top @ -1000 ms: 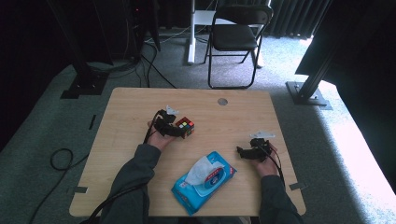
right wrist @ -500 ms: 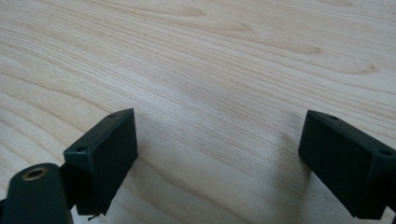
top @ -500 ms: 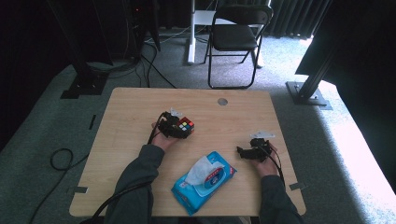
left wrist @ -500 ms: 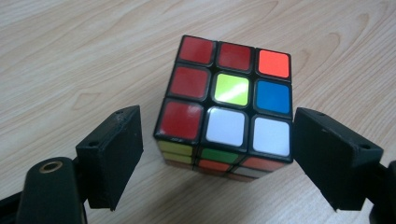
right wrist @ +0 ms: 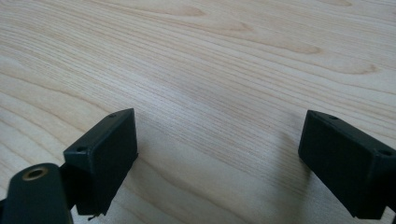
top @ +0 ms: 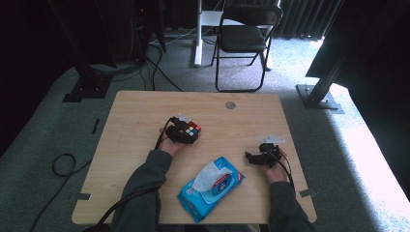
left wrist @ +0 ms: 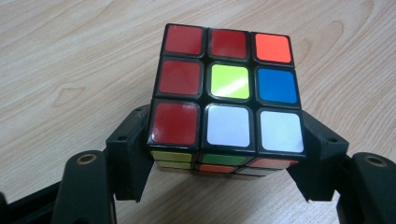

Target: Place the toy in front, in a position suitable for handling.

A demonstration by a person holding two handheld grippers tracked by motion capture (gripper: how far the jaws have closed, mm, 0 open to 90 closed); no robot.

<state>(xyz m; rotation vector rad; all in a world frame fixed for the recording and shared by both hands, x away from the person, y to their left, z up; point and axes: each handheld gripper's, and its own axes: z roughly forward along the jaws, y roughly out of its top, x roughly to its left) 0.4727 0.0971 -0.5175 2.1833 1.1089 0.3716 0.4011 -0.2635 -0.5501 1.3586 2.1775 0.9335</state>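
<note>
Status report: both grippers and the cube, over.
Left gripper shut on puzzle cube, cube at table centre. Right gripper open, empty, over bare wood. Wipes pack between the forearms, untouched.

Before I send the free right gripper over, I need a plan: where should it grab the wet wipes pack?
Grip the wet wipes pack across its narrow width near the end toward the right gripper, coming from above. It lies flat and soft, with its flap raised at the middle, so keep clear of that.
</note>
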